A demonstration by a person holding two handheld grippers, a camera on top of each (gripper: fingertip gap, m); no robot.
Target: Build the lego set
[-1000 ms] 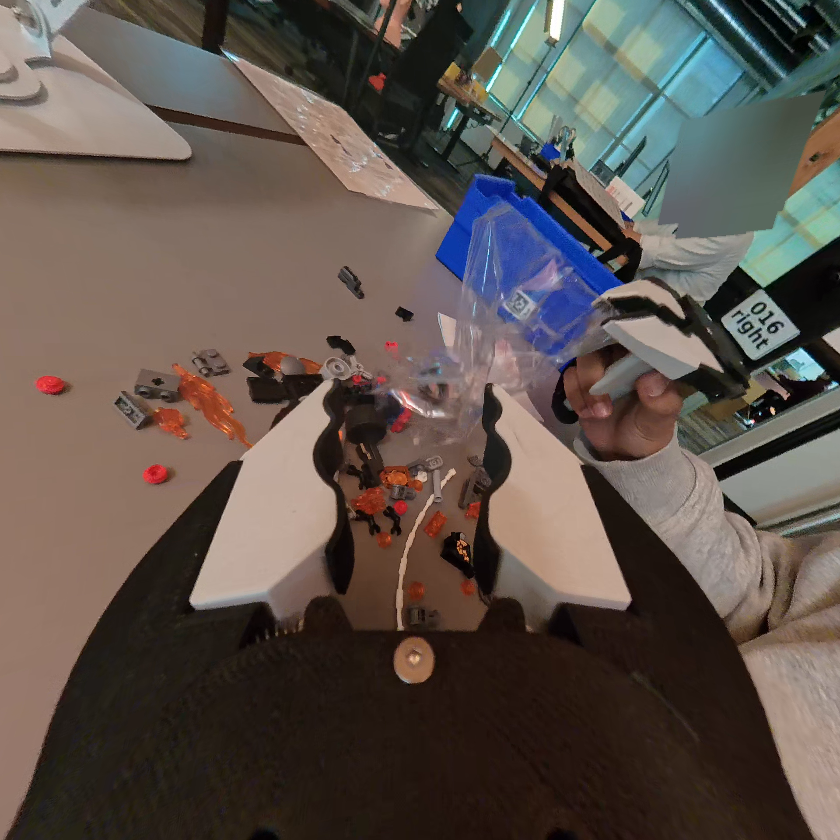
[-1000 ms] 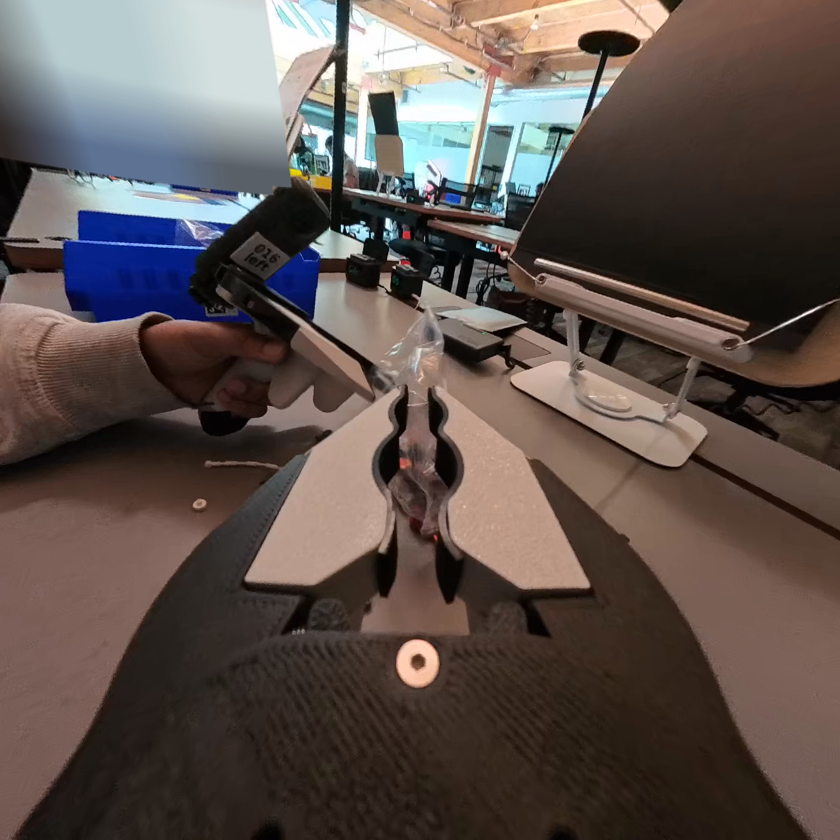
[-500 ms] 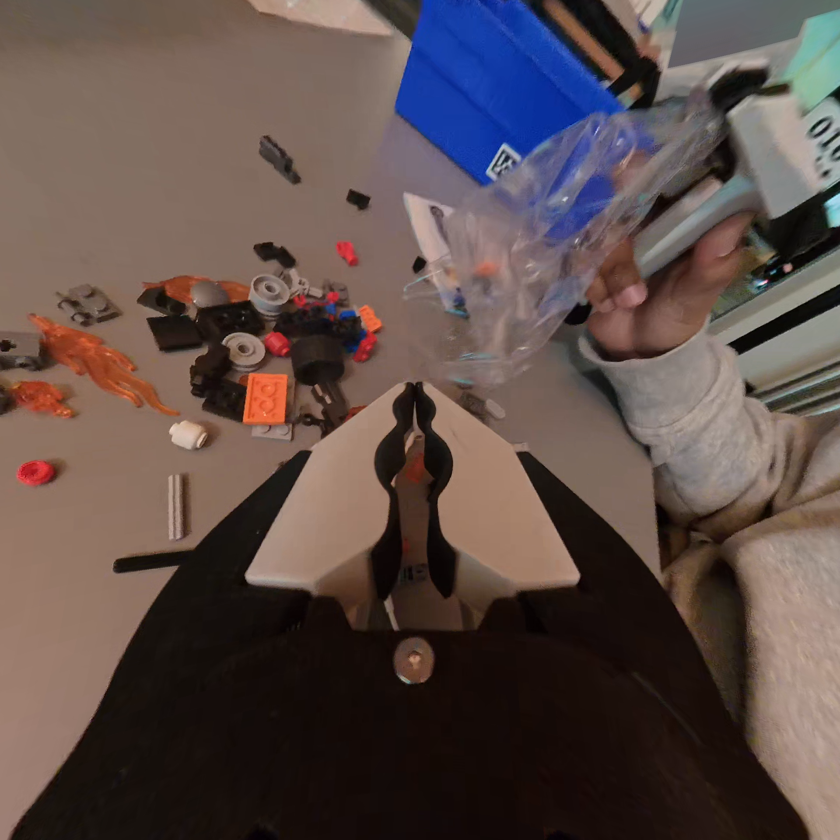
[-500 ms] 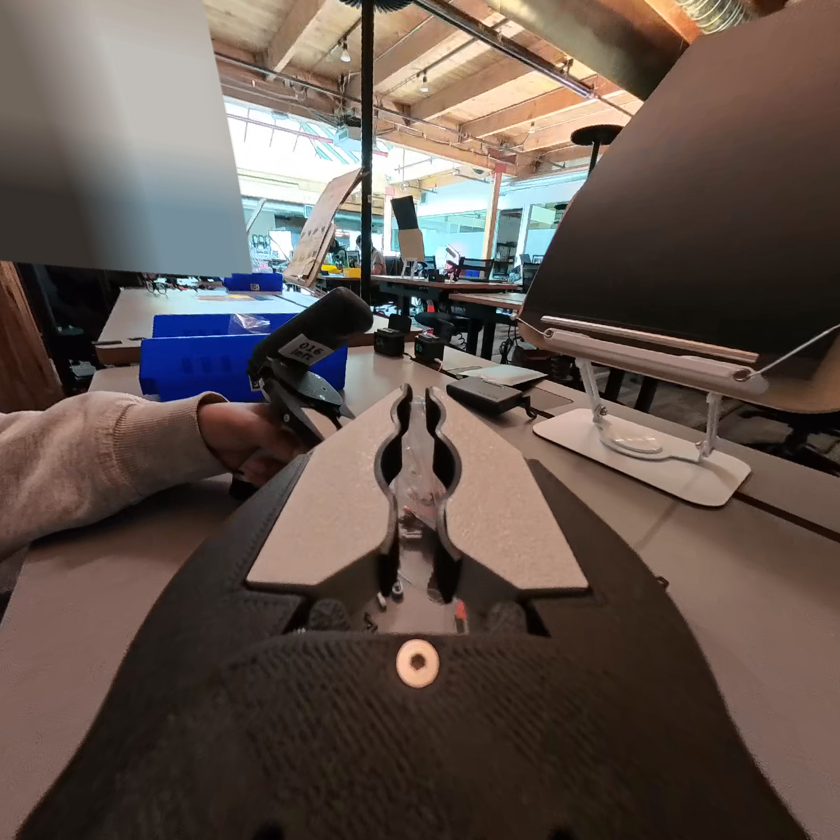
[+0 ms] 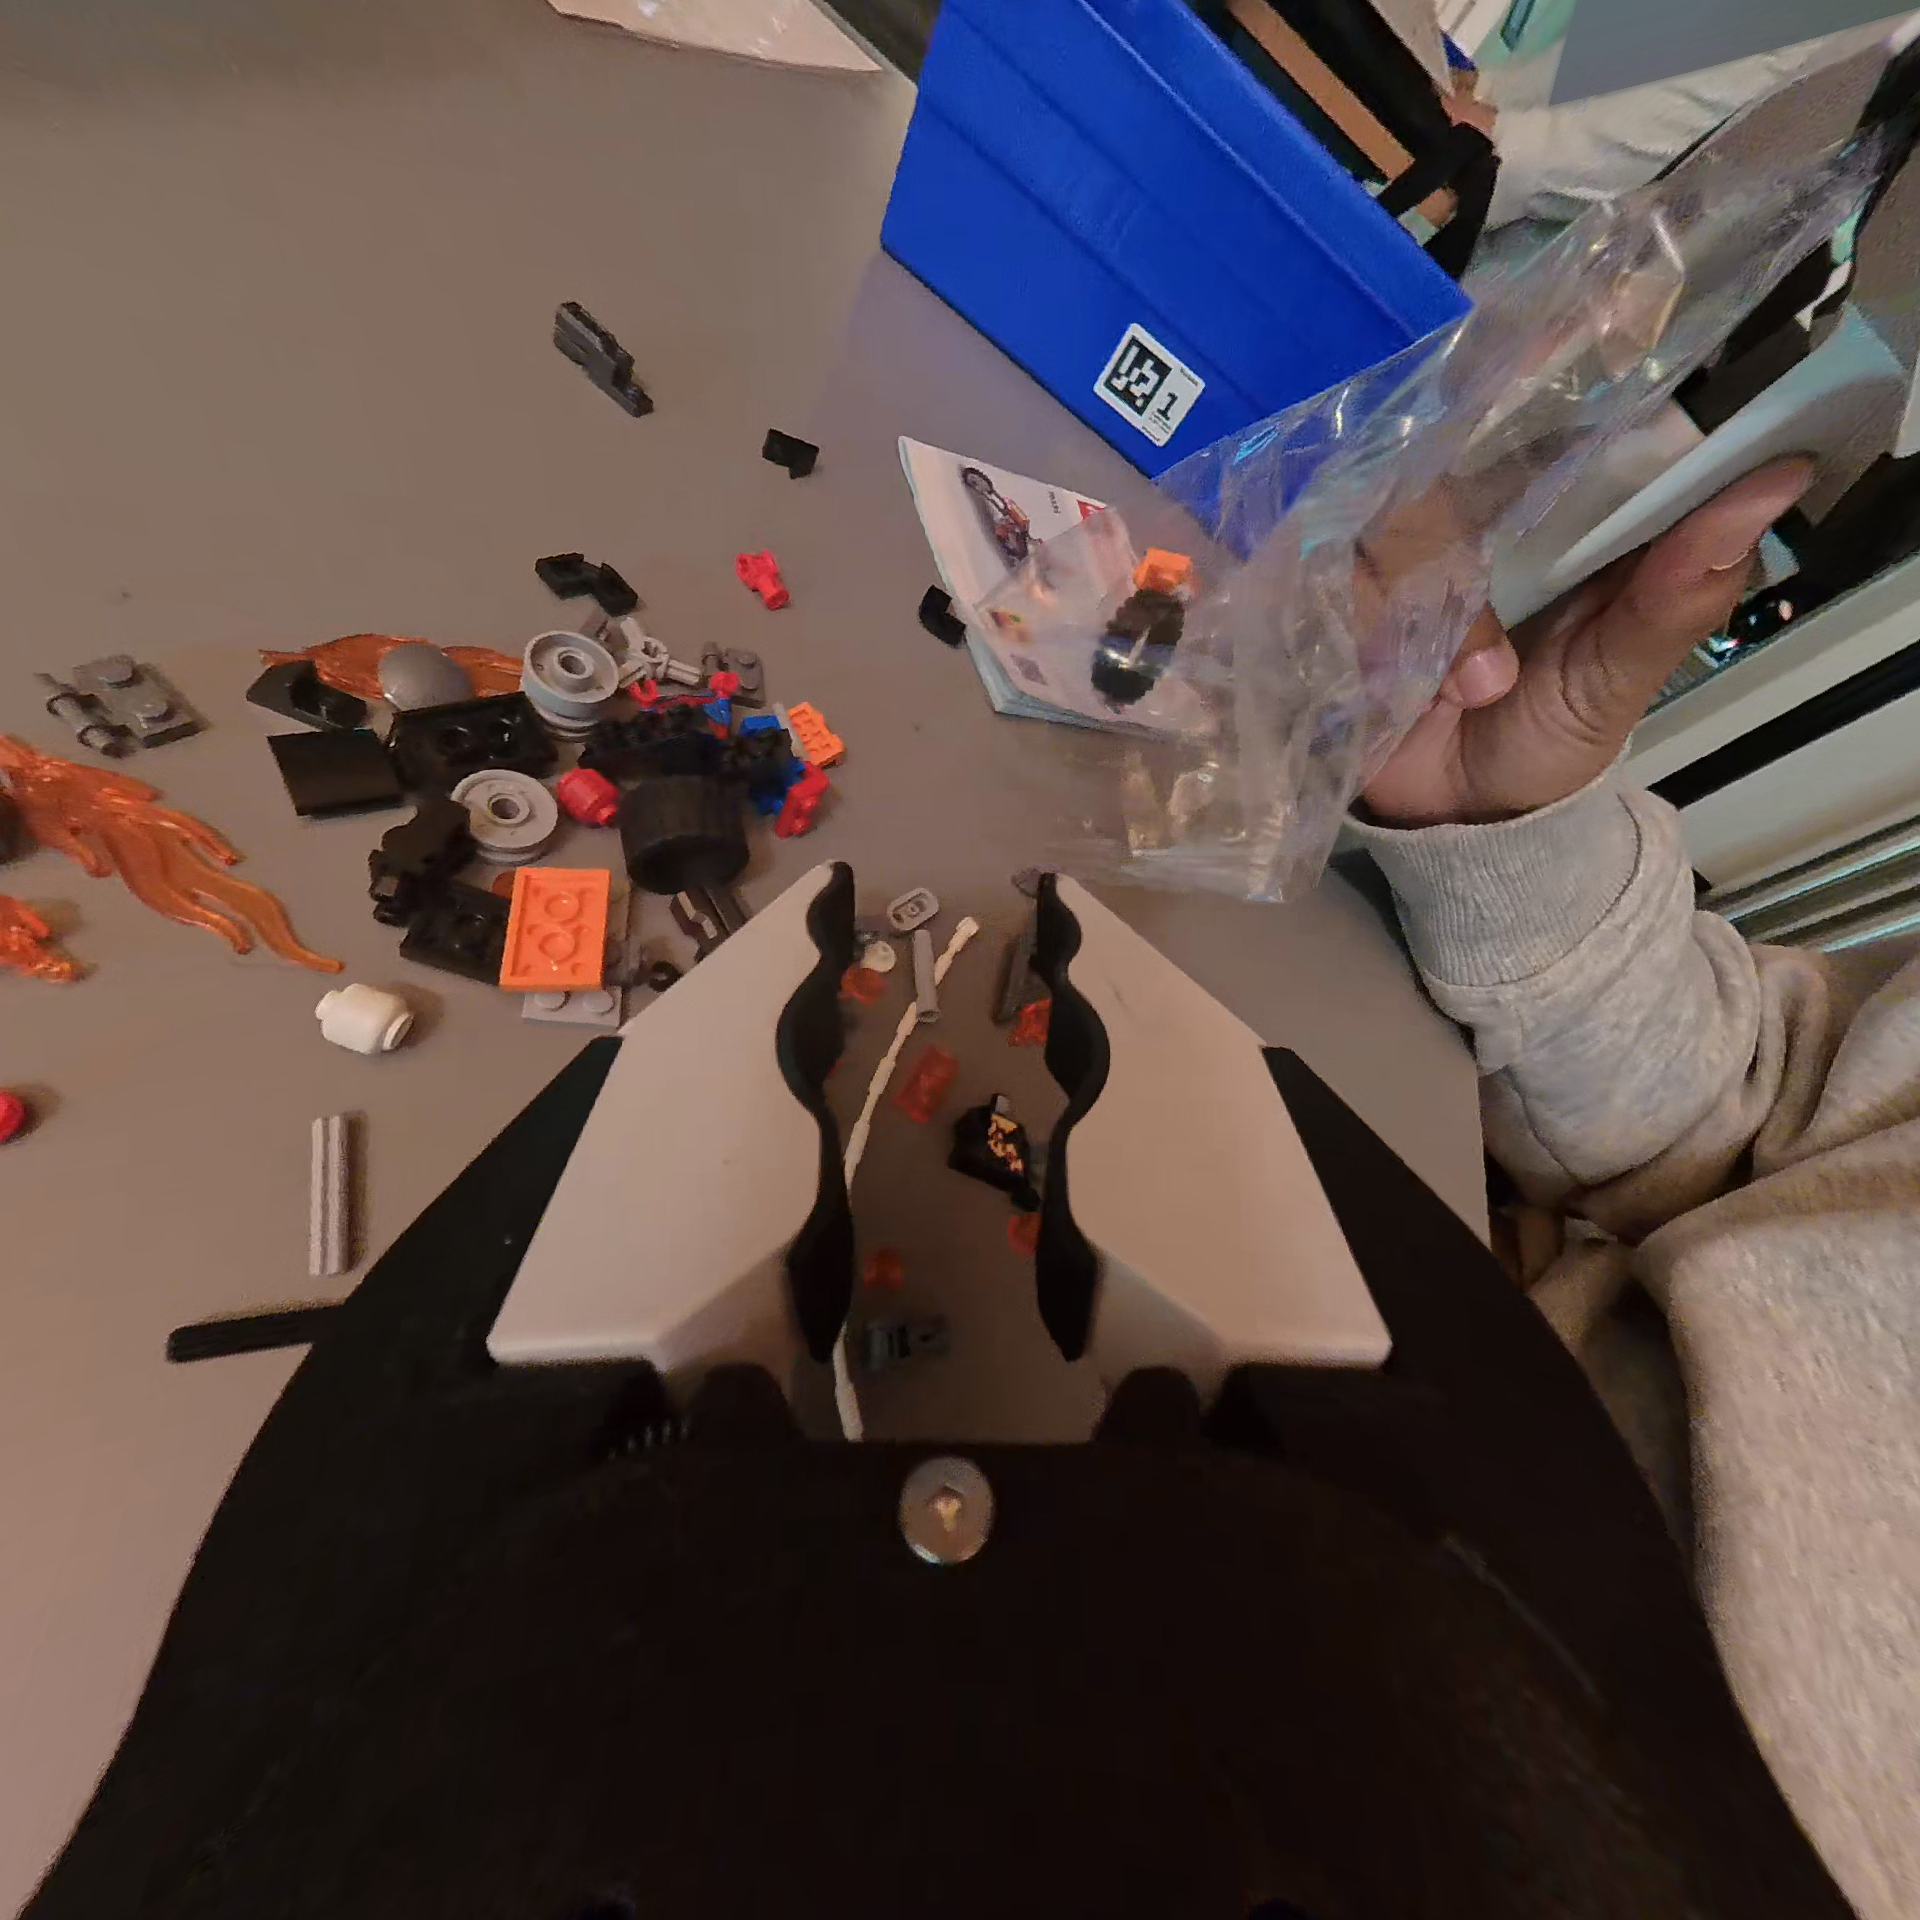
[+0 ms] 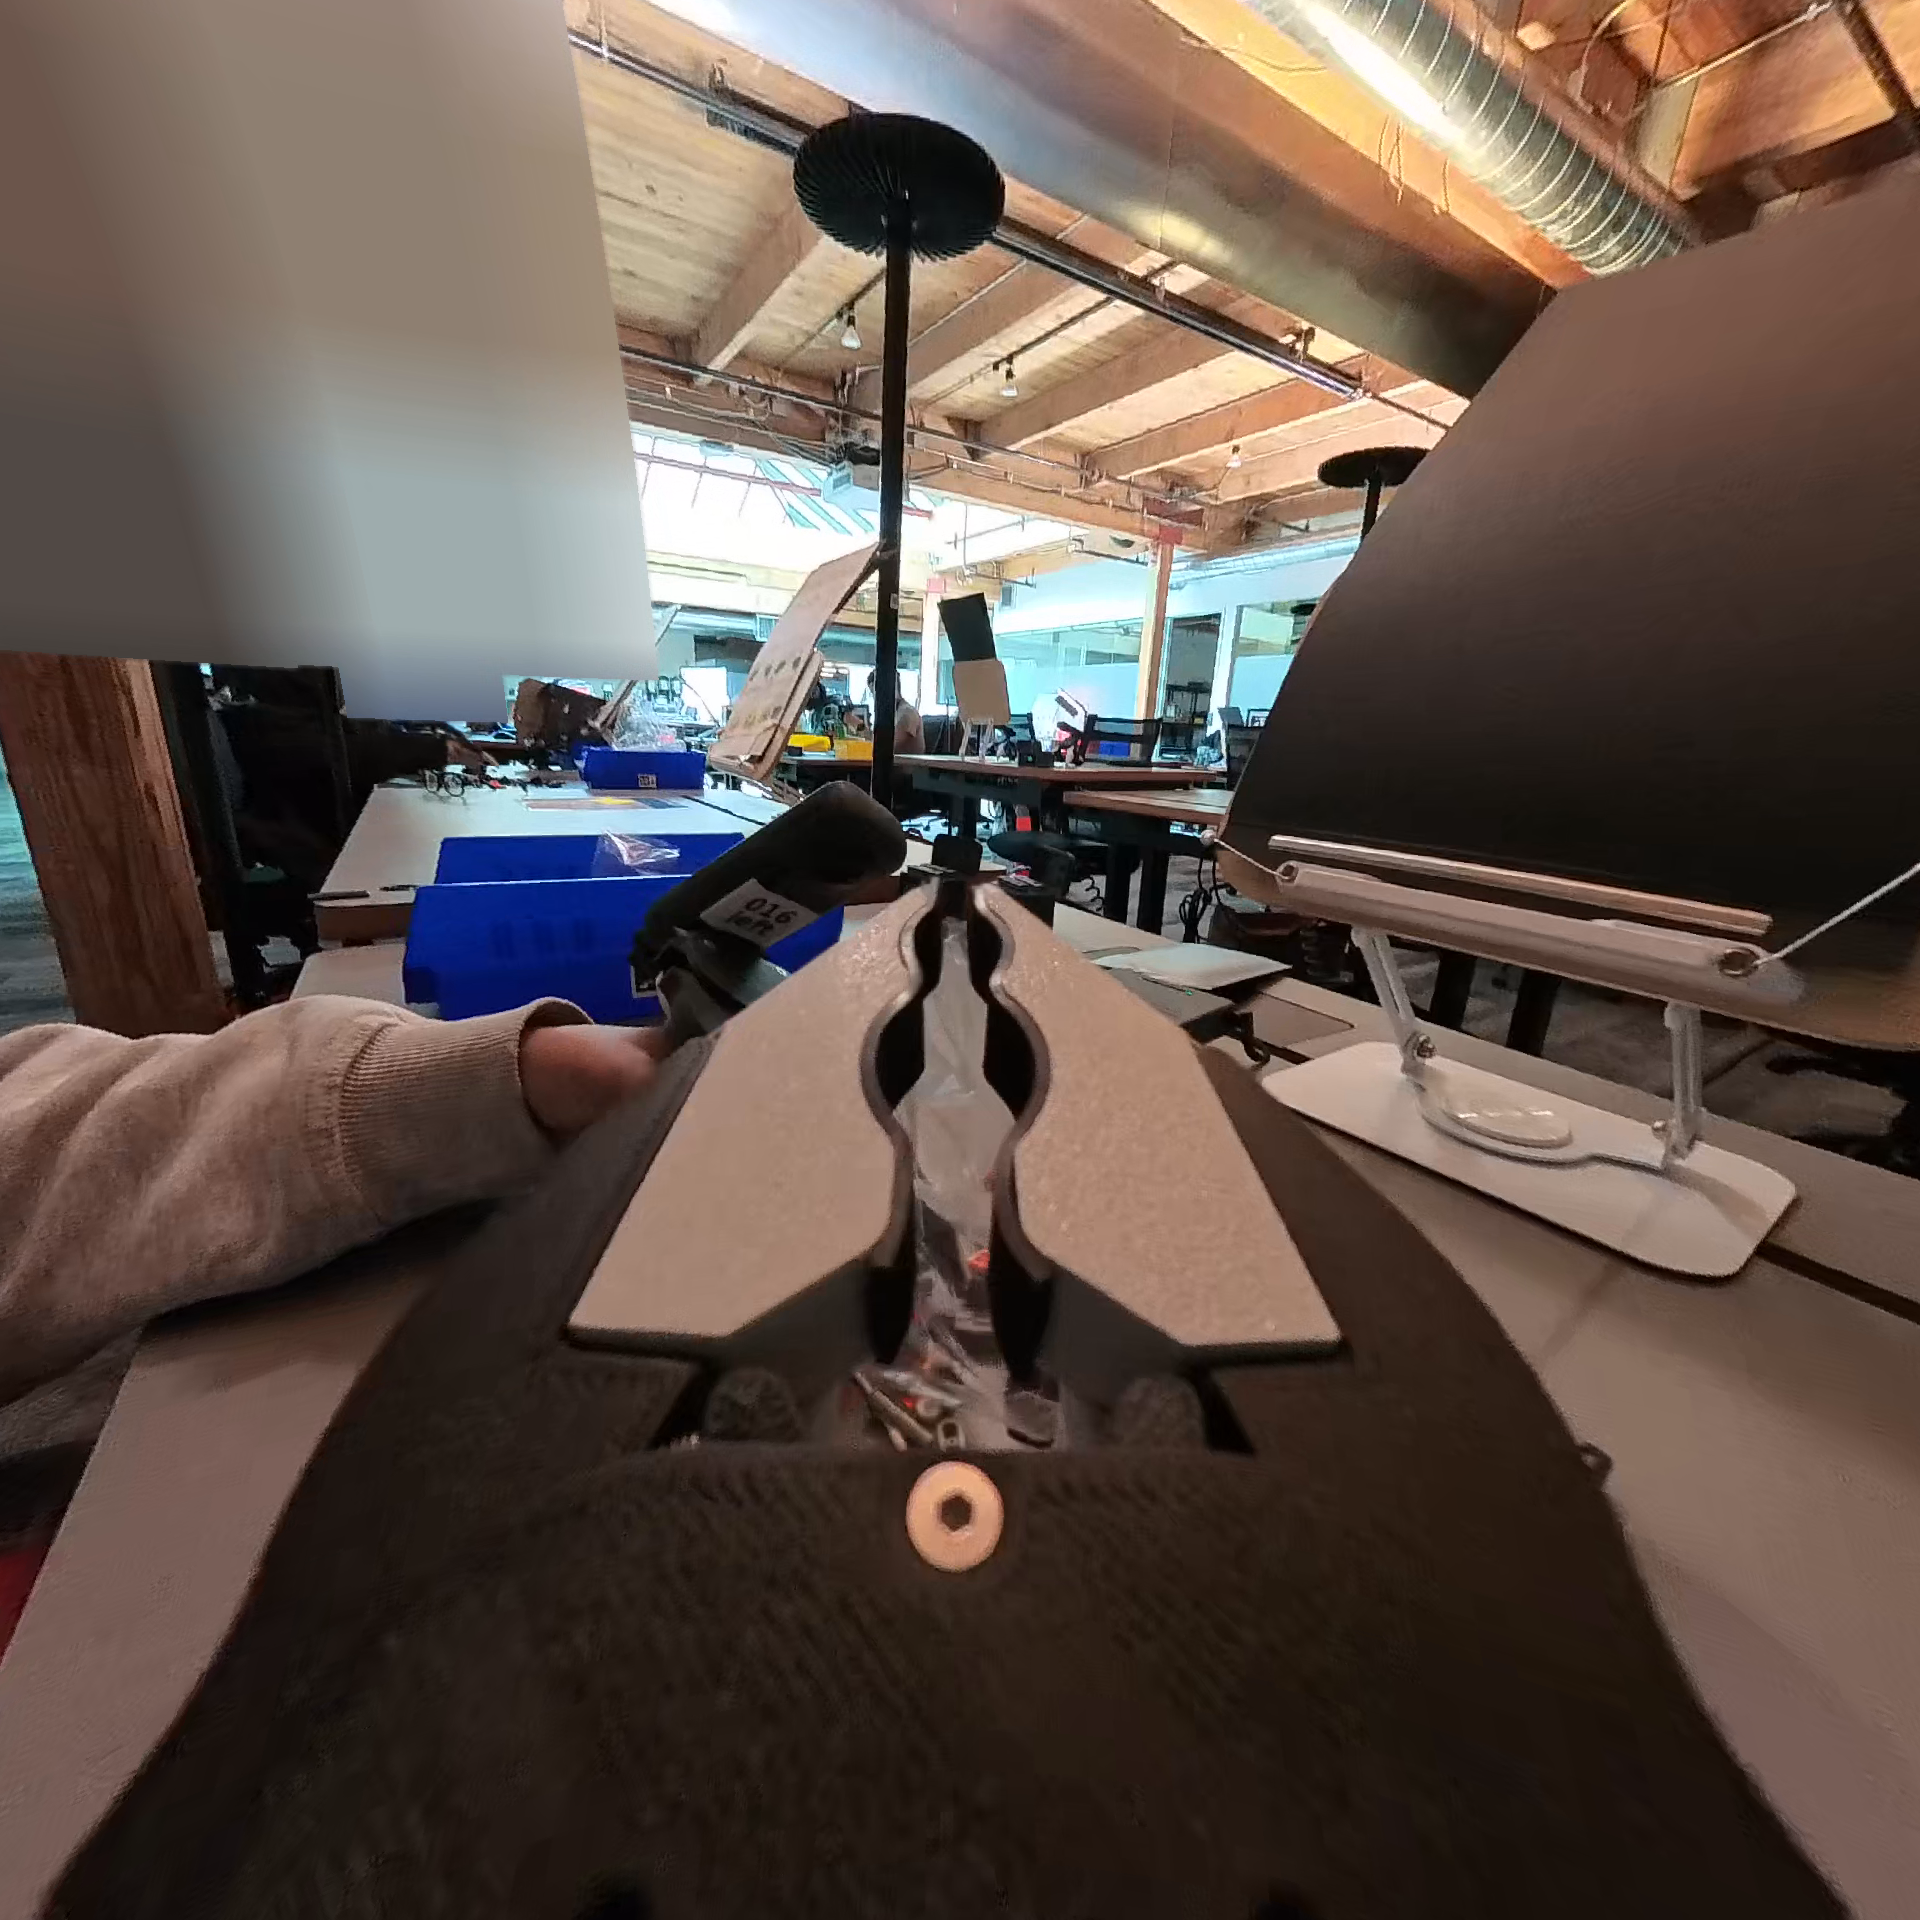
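Observation:
My left gripper (image 5: 940, 891) is open and empty, low over small loose pieces and a white string (image 5: 885, 1049) on the grey table (image 5: 312, 312). A heap of black, grey, red and orange Lego pieces (image 5: 623, 769) lies just to its left, with clear orange flame pieces (image 5: 156, 842) farther left. My right gripper (image 6: 951, 896) is shut on a clear plastic bag (image 6: 951, 1039). In the left wrist view the bag (image 5: 1455, 499) hangs at the upper right above the table, with a few pieces still inside.
An instruction booklet (image 5: 987, 551) lies under the bag beside a blue bin (image 5: 1122, 208). A black screen on a white stand (image 6: 1538, 1153) stands to the right of my right gripper. The left gripper's handle (image 6: 790, 873) shows just behind my right fingers. About 15 cm separates my left fingertips from my right.
My left gripper shut half a second ago and has opened again. My right gripper has lifted the bag higher and tilted upward. More loose pieces lie on the table.

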